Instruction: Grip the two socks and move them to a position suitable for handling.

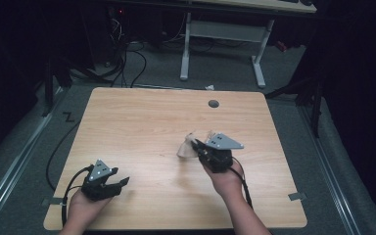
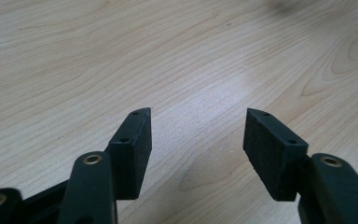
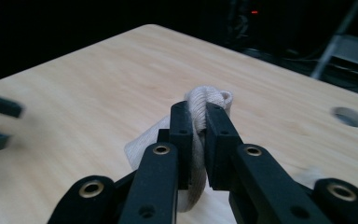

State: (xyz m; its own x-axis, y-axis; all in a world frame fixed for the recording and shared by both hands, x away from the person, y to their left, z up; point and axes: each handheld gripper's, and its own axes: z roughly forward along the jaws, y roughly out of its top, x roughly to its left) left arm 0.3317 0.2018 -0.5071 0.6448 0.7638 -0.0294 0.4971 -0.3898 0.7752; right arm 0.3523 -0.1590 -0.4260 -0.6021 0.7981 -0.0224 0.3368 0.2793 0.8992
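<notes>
Right gripper [image 3: 196,140] clamped on bunched cream cloth [image 3: 200,100], lifting it, I judge; left gripper [image 2: 196,140] spread, empty over table [image 1: 142,117].

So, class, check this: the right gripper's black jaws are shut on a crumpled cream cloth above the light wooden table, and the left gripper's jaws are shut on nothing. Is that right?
Not quite. The left gripper is open: the left gripper view shows its black jaws wide apart over the bare light wooden table. The rest holds: the right gripper is shut on the crumpled cream cloth.
</notes>
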